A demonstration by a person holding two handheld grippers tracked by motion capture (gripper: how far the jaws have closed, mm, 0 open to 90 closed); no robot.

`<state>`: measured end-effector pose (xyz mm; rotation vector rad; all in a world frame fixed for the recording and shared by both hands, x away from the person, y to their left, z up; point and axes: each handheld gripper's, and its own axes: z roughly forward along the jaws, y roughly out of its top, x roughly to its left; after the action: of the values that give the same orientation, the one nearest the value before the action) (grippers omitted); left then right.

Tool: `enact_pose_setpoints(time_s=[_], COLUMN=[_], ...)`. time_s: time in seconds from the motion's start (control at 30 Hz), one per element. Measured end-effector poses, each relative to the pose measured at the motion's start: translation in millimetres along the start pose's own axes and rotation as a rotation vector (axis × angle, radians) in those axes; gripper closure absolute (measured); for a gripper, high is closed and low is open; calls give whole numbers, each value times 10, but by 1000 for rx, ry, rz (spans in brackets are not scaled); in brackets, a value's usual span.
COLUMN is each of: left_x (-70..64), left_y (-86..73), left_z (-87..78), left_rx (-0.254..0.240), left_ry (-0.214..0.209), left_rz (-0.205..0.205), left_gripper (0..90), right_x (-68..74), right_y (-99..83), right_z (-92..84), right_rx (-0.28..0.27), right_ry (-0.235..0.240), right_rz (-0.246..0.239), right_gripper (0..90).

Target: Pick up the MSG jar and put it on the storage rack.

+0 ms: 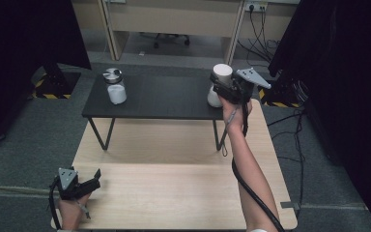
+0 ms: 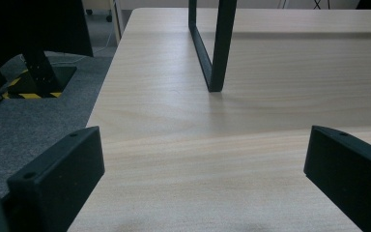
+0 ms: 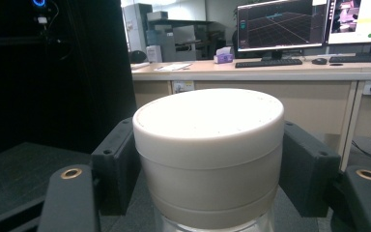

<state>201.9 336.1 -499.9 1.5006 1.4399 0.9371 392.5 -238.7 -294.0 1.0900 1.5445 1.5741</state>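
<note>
White-lidded jar point(image 3: 207, 145) clamped between the right gripper point(image 1: 223, 88) jaws (lid level with pads); left gripper point(image 1: 79, 183) agape.

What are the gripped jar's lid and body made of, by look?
Lid: likely matte cream plastic, an even dull surface with a moulded seam line. Jar body: clear glass or plastic, see-through below the lid; can't tell which. Right gripper clamps the lid.
</note>
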Motion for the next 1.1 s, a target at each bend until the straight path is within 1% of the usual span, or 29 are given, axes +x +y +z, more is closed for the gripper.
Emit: enact_pose_setpoints(time_s=[0.03, 0.2, 0.53, 0.6, 0.67, 0.8, 0.83, 0.9, 1.1], left_x=[-3, -5, -17, -16, -18, -19, -20, -22, -29], left_y=[2, 1, 12, 15, 15, 17, 17, 20, 22], left_z=[1, 2, 6, 7, 7, 7, 7, 9, 14], left_rx=[1, 1, 10, 12, 12, 14, 14, 16, 19], left_ry=[1, 2, 7, 6, 7, 9, 9, 9, 12], left_rz=[1, 0, 7, 7, 7, 6, 7, 8, 13], left_gripper=[0, 0, 0, 0, 0, 0, 0, 0, 0], right_x=[-15, -8, -5, 24, 71, 145, 164, 192, 199], right_y=[-17, -21, -46, -15, -20, -97, -118, -119, -126], right_z=[0, -5, 1, 26, 38, 51, 54, 39, -59], right_rx=[-6, -4, -11, 14, 20, -15, -27, -27, -35], right_ry=[3, 2, 0, -10, -29, -67, -78, -93, -93], right_rz=[6, -15, -23, -39, -47, -37, -36, -45, -51], right_gripper=[321, 323, 318, 277, 222, 33, 4, 3, 3])
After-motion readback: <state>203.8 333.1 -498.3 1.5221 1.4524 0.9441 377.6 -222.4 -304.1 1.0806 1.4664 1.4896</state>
